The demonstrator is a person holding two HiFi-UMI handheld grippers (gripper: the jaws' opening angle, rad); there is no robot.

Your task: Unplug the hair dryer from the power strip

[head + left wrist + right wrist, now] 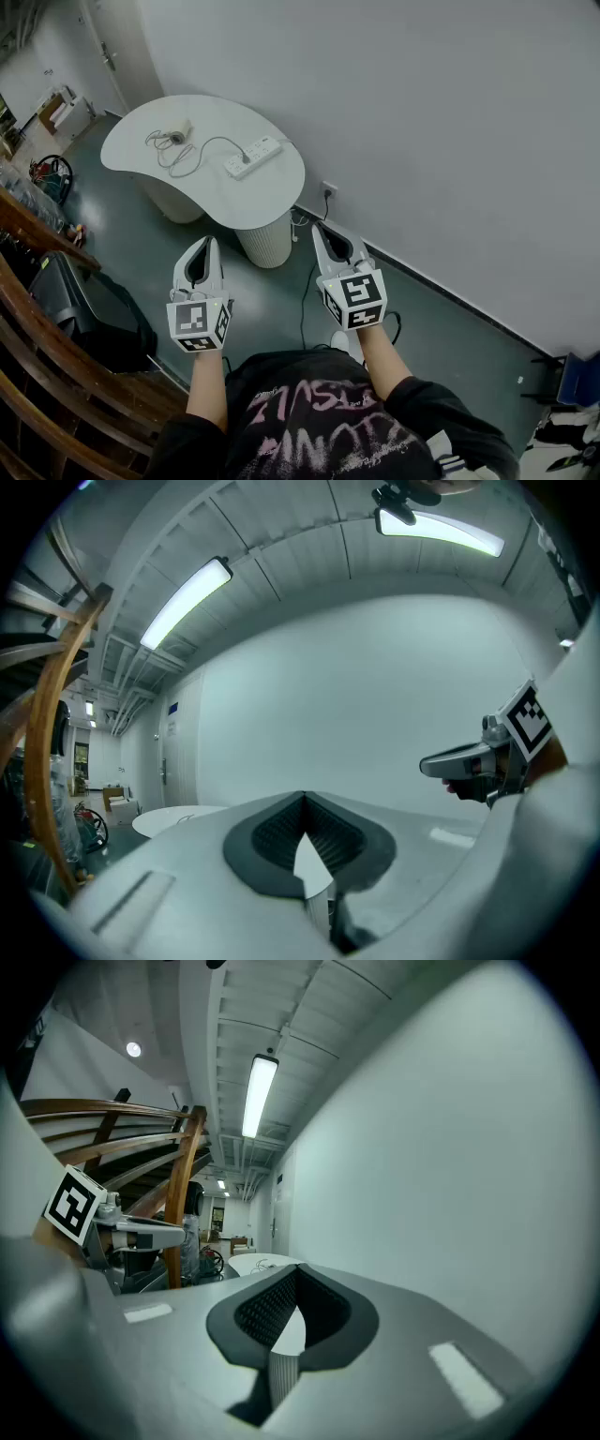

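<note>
While the left gripper [206,242] and right gripper [319,228] are closed empty, the power strip [265,148] lies well ahead, roughly equidistant, its length slanting away rightward.

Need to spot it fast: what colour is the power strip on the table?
The power strip is white, best seen in the head view.

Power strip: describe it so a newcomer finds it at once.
Find the white kidney-shaped table by the wall. On its right half lies the long white rectangular power strip. It is a flat bar with a plug in it, unlike the rounded pale hair dryer farther left.
</note>
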